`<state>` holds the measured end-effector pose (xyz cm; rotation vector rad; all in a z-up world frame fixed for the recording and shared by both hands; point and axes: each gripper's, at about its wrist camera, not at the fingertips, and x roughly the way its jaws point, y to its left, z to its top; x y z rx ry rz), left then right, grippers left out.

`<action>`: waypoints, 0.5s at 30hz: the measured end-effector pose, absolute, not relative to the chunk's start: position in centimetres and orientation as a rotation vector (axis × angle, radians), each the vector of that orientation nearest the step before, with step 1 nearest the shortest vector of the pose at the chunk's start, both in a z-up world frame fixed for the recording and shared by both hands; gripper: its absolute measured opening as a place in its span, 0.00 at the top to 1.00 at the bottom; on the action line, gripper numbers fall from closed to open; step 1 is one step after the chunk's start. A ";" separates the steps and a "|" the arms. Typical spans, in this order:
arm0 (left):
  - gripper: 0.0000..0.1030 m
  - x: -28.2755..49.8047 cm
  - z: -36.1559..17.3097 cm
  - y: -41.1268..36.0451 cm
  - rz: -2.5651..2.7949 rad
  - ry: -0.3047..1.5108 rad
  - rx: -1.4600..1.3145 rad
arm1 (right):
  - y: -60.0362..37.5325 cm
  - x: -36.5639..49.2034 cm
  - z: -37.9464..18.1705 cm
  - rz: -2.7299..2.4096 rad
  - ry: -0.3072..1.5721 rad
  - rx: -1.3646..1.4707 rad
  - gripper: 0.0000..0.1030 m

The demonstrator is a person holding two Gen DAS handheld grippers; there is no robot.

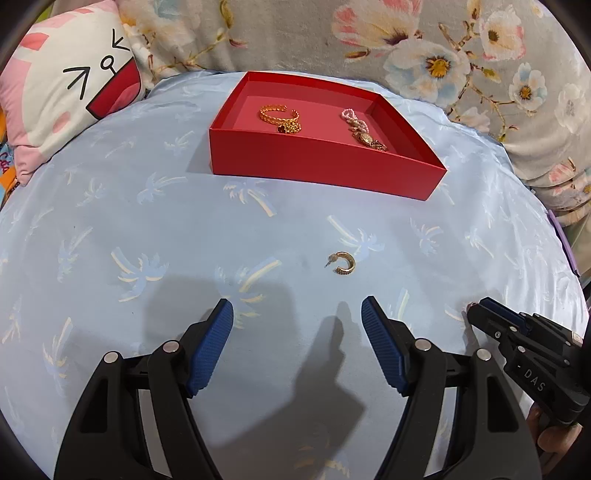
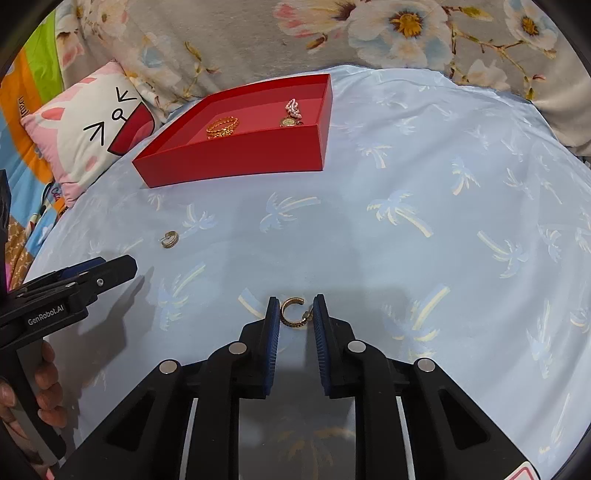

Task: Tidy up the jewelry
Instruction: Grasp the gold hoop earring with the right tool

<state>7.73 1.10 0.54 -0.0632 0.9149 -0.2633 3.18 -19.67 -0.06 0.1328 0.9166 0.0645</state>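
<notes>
A red tray lies on the blue palm-print cloth and holds gold bangles and a pink bead bracelet with a small gold watch. One gold hoop earring lies on the cloth ahead of my open, empty left gripper. A second gold hoop earring lies between the tips of my right gripper. Its jaws stand narrowly apart around the earring and do not clamp it.
A white and pink cartoon cushion lies left of the tray. Floral bedding rises behind the blue cloth. Each gripper is held by a hand.
</notes>
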 end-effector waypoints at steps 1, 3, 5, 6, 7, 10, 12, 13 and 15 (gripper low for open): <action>0.32 7.8 0.5 1.1 -0.263 0.916 -0.064 | -19.7 3.2 -0.1 0.064 0.916 0.132 0.83; 0.32 7.8 0.5 1.0 -0.266 0.915 -0.062 | -19.9 3.1 0.0 0.066 0.915 0.143 0.84; 0.32 7.9 0.5 0.8 -0.268 0.912 -0.055 | -20.0 3.0 0.2 0.074 0.911 0.161 0.84; 0.32 8.0 0.5 0.7 -0.272 0.909 -0.051 | -20.1 3.0 0.4 0.076 0.907 0.167 0.84; 0.33 8.2 0.6 0.4 -0.274 0.906 -0.047 | -20.1 2.9 0.6 0.076 0.902 0.169 0.84; 0.33 8.8 0.8 -0.4 -0.280 0.890 -0.029 | -20.2 2.9 1.1 0.084 0.893 0.183 0.84; 0.34 9.2 0.8 -1.0 -0.280 0.879 -0.015 | -20.4 2.9 1.4 0.090 0.887 0.195 0.84; 0.35 9.5 0.7 -1.3 -0.279 0.876 -0.008 | -20.4 2.9 1.6 0.092 0.885 0.199 0.84; 0.38 9.9 0.5 -1.8 -0.280 0.872 -0.002 | -20.6 2.9 1.8 0.096 0.880 0.204 0.84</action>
